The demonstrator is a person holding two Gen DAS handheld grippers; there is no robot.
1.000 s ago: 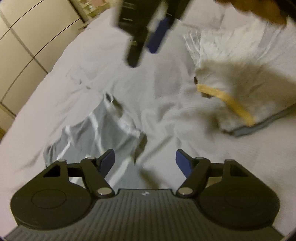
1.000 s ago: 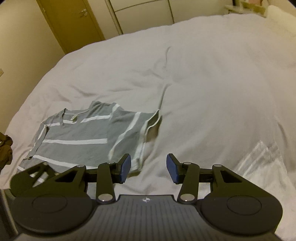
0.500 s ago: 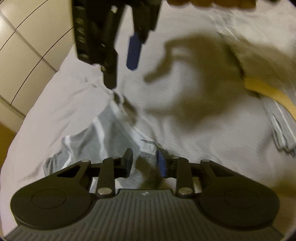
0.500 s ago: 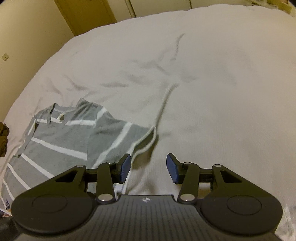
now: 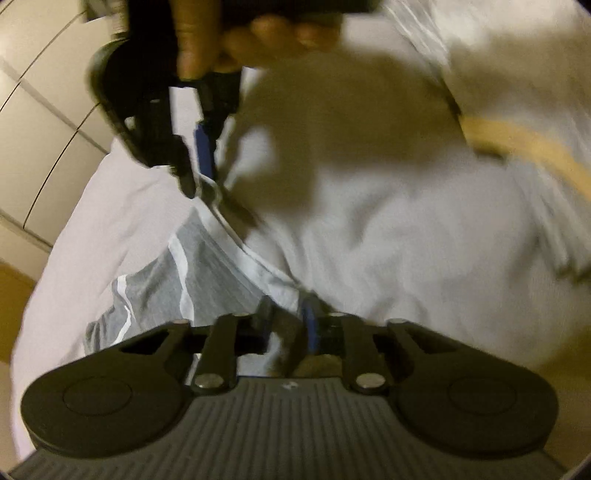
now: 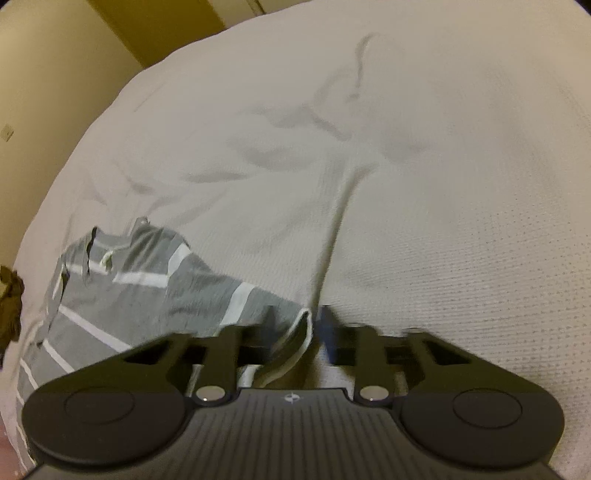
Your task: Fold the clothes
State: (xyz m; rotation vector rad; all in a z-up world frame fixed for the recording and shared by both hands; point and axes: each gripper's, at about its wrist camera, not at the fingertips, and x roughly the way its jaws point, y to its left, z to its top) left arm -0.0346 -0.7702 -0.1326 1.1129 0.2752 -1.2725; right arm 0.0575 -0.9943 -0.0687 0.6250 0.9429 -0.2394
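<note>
A grey shirt with white stripes [image 5: 207, 273] lies partly spread on the white bed cover [image 6: 406, 184]. My left gripper [image 5: 287, 323] is low on the shirt's white-edged hem. Its jaws are closing, and a bunch of that hem is pinched between the pads. My right gripper [image 6: 297, 321] is at another corner of the shirt [image 6: 147, 295]. Its jaws are closing too, with the corner's white edge standing between them and a gap still showing. In the left wrist view the right gripper [image 5: 195, 173] comes down at the far end of the same hem, held by a person's hand [image 5: 258, 33].
A blurred pile of pale clothes with a tan band [image 5: 517, 147] lies to the right of the shirt. Cupboard doors [image 5: 37, 110] stand beyond the bed's left side. A dark brownish thing [image 6: 9, 306] shows at the bed's left edge, and a door [image 6: 166, 22] behind.
Both grippers have dropped to the shirt's edge. The left jaws have narrowed from wide open onto the hem. The right gripper has moved in over the corner and its jaws have narrowed.
</note>
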